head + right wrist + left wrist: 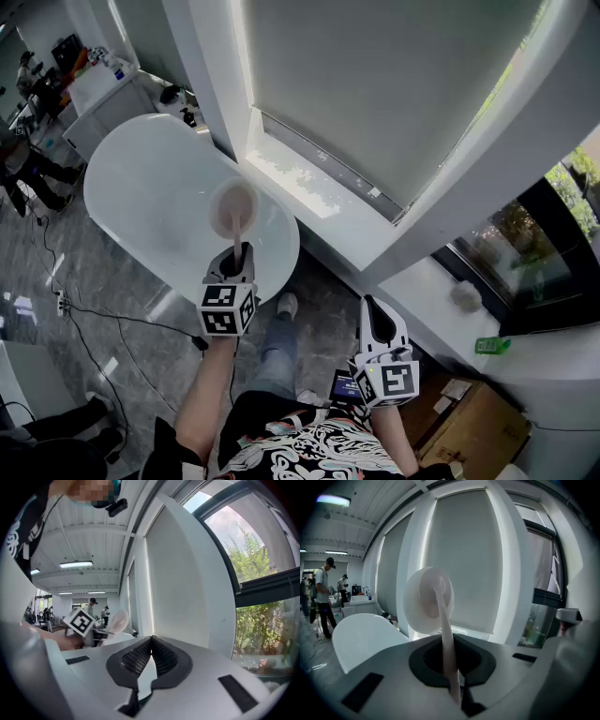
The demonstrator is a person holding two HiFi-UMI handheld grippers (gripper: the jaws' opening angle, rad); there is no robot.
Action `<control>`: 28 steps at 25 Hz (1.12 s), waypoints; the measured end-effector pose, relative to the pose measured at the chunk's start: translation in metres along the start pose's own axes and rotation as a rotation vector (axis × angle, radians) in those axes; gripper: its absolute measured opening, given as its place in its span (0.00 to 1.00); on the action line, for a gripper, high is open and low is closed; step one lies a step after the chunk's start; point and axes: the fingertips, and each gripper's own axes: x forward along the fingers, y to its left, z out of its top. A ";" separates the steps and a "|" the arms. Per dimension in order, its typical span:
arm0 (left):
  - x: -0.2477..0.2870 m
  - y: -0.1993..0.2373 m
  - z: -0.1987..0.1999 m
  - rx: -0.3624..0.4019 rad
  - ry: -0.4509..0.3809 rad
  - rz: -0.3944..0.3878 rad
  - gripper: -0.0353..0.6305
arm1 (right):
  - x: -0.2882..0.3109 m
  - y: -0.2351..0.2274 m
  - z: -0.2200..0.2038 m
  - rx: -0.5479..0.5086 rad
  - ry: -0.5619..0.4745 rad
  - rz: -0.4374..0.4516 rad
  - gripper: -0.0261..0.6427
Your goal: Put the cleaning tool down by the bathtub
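Note:
The cleaning tool is a pale pink stick with a round white-pink head (234,210). My left gripper (236,261) is shut on the stick and holds it upright, with the head over the near end of the white bathtub (150,192). In the left gripper view the stick (446,639) rises from between the jaws and the head (425,600) stands before the window blind. My right gripper (376,317) hangs lower at the right, near my body, shut with nothing in it. Its fingertips (150,640) meet. The tool (117,619) also shows small at the left of the right gripper view.
A white window sill (309,187) and a wall column run behind the tub. Cables (89,323) trail over the grey floor at the left. A cardboard box (478,427) stands at the lower right. People work at a desk (94,89) far left. My shoe (287,305) is by the tub.

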 end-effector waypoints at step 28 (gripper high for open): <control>-0.303 -0.123 -0.039 -0.013 -0.150 0.004 0.07 | -0.203 0.089 0.031 -0.014 -0.116 0.058 0.08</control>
